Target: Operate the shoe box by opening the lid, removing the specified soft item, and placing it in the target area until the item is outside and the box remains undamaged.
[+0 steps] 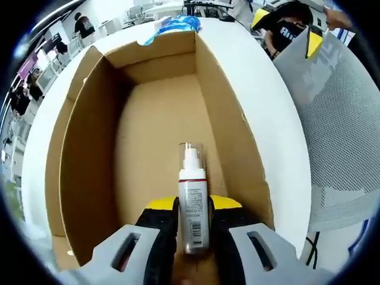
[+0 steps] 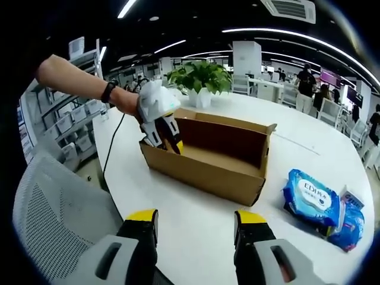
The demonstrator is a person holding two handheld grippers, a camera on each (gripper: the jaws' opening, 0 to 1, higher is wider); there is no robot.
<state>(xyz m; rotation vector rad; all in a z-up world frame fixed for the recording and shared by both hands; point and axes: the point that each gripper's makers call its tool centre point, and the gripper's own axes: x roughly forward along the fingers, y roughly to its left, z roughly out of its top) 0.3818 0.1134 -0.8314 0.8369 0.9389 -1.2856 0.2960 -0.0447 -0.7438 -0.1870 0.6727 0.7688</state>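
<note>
Left gripper (image 1: 193, 222) is down in the open cardboard box (image 2: 205, 160), jaws clamped on a spray bottle (image 1: 193, 202) w/ long axis along them; right gripper (image 2: 193, 222), jaws apart, hangs well outside.

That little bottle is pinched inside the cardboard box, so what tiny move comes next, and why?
Probably lift straight up: the left hand-held gripper is shut on the spray bottle, low between the box walls, so rising first clears the cardboard.
</note>
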